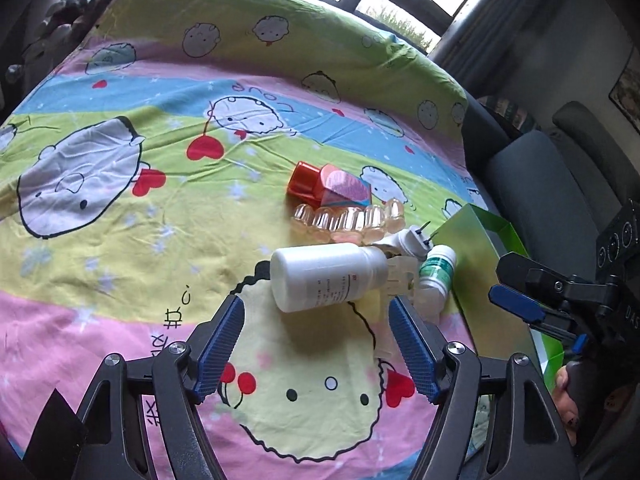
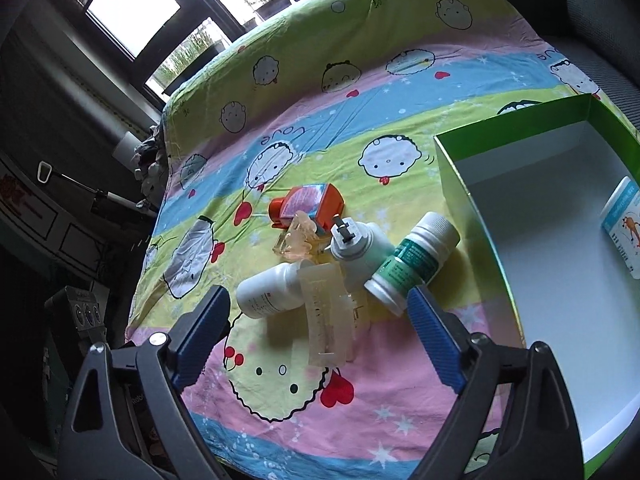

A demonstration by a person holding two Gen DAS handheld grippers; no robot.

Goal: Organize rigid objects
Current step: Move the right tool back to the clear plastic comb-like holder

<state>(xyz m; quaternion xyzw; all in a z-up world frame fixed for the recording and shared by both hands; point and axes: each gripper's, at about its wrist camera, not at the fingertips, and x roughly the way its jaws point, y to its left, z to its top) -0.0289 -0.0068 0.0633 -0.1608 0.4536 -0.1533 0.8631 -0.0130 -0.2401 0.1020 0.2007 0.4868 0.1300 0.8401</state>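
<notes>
Right now the white plastic bottle with small printed label [image 1: 328, 276] lies on its side on the cartoon-print bedsheet [image 1: 120, 240], in a heap with a green-labelled white bottle [image 2: 412, 260], a clear ribbed plastic tray [image 1: 348, 222], an orange-capped box [image 1: 330, 186] and a white spray can [image 2: 356, 246]. Long axis runs roughly 9-to-3 across the left hand-held gripper [image 1: 316, 346], at its 12 o'clock, just ahead. Left is nearer. Jaws spread, empty. Right hand-held gripper [image 2: 320, 332] also spread, empty. Green cardboard box with white inside [image 2: 460, 184] sits at 2 o'clock.
</notes>
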